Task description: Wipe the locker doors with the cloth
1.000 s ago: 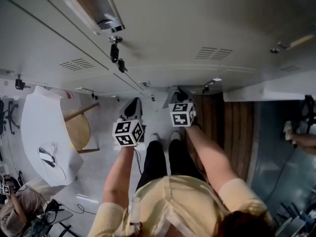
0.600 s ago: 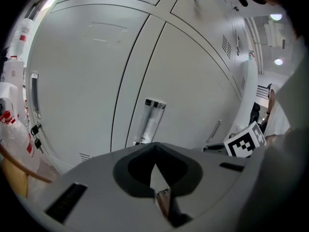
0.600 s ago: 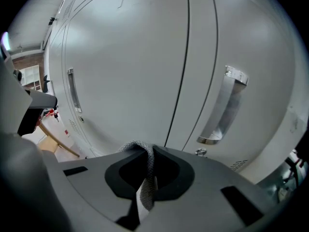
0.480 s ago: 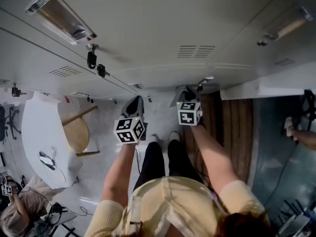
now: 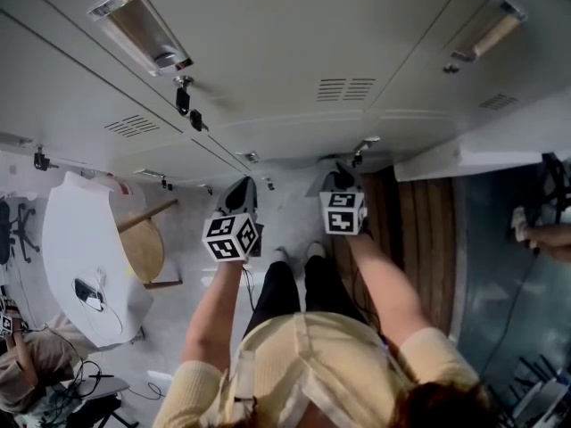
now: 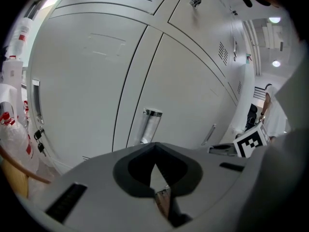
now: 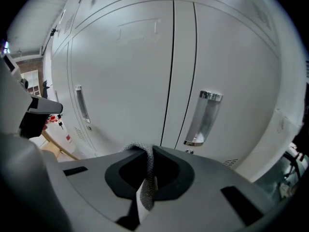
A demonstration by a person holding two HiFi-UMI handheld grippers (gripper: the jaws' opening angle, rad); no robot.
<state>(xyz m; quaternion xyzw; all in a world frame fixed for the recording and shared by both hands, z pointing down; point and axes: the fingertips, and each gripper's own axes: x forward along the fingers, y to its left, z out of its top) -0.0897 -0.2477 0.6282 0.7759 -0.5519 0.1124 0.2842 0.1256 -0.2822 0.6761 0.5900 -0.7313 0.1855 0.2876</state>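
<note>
Grey locker doors [image 5: 294, 52] fill the top of the head view, with metal recessed handles [image 5: 143, 29]. My left gripper [image 5: 241, 190] is held in front of them, shut and with nothing between its jaws [image 6: 154, 146]; it faces a door with a handle [image 6: 148, 124]. To its right, my right gripper [image 5: 335, 175] is shut on a grey knitted cloth [image 7: 146, 170], which loops over the jaw tips. That gripper points at the seam between two doors [image 7: 169, 81], with a handle [image 7: 205, 115] to the right. I cannot tell whether the cloth touches a door.
A white round table [image 5: 85, 257] and a wooden stool [image 5: 143, 243] stand at the left. Keys [image 5: 183, 96] hang from a locker. Wooden panelling [image 5: 419, 230] lies at the right. One person [image 5: 544, 234] is at the right edge and another [image 5: 27, 373] at the lower left.
The head view has shifted a little across the lockers. The right gripper has drifted slightly to the right; the left has hardly moved. Both stay shut.
</note>
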